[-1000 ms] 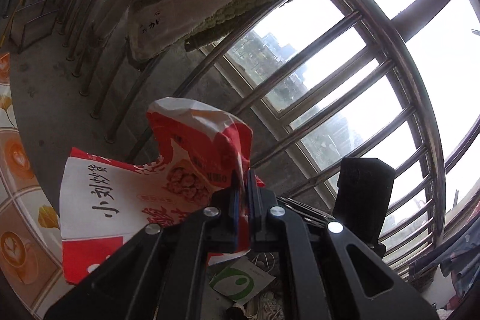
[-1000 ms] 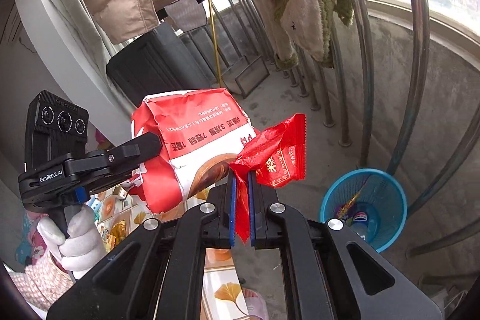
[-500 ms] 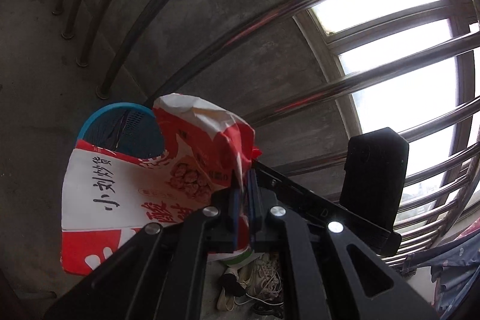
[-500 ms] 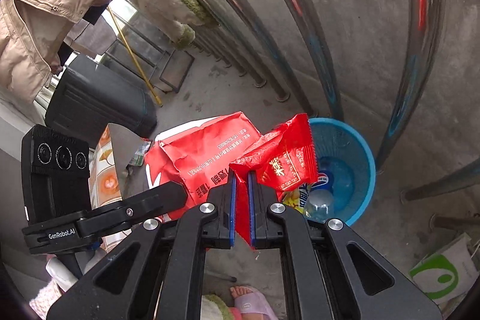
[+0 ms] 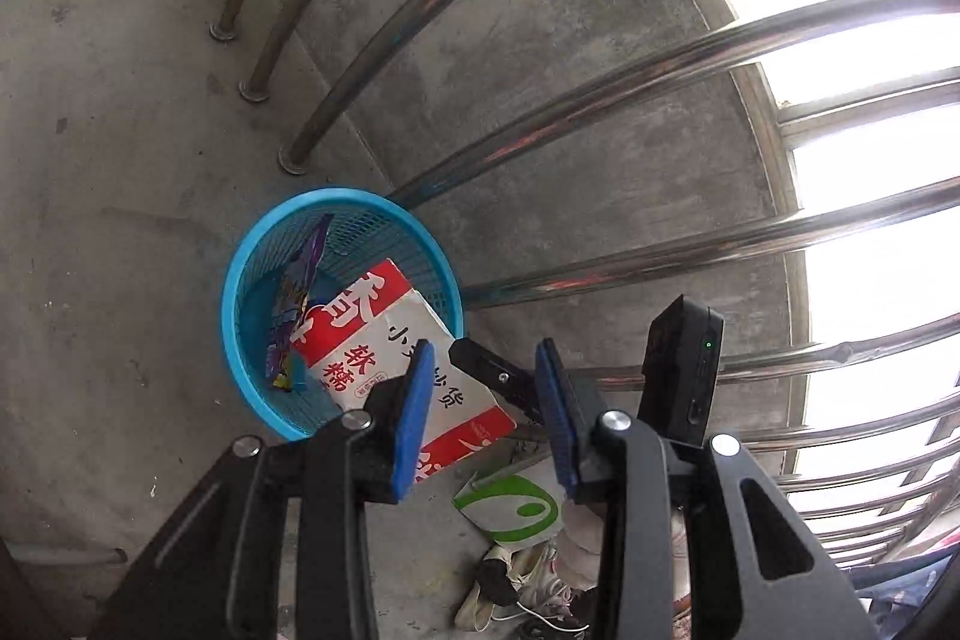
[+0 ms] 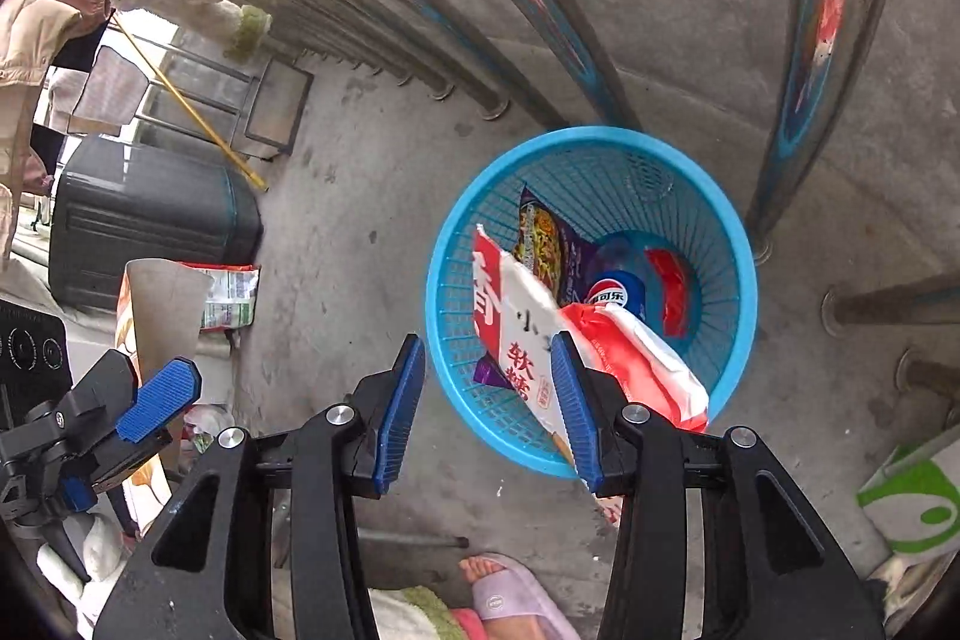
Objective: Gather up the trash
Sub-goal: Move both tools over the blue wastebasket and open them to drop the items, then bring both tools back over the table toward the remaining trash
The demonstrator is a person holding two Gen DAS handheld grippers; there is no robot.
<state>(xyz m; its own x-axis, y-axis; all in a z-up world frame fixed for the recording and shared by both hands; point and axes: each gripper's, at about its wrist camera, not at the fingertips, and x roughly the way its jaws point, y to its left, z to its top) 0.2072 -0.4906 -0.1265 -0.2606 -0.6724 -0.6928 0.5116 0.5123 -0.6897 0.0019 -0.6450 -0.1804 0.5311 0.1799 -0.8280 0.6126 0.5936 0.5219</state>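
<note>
A blue mesh trash basket (image 5: 240,280) (image 6: 729,244) stands on the concrete floor by the railing. A large red and white snack bag (image 5: 384,340) (image 6: 516,334) lies in it, sticking out over the rim. A small red wrapper (image 6: 672,289), a purple packet (image 5: 297,280) (image 6: 549,244) and a Pepsi bottle (image 6: 615,292) lie inside too. My left gripper (image 5: 486,412) is open and empty above the basket's near rim. My right gripper (image 6: 489,412) is open and empty over the basket. The left gripper's blue pad (image 6: 159,391) shows at the left of the right wrist view.
Steel railing bars (image 5: 540,112) and a concrete wall (image 6: 690,10) stand right behind the basket. A green and white bag (image 5: 510,511) (image 6: 912,496) and shoes (image 5: 516,586) lie on the floor. A dark suitcase (image 6: 144,220), a paper cup (image 6: 165,304) and a slippered foot (image 6: 504,589) are at the left and below.
Both grippers have opened and let go. The large bag and the small red wrapper have dropped into the blue basket. Both cameras have tilted further down over the basket.
</note>
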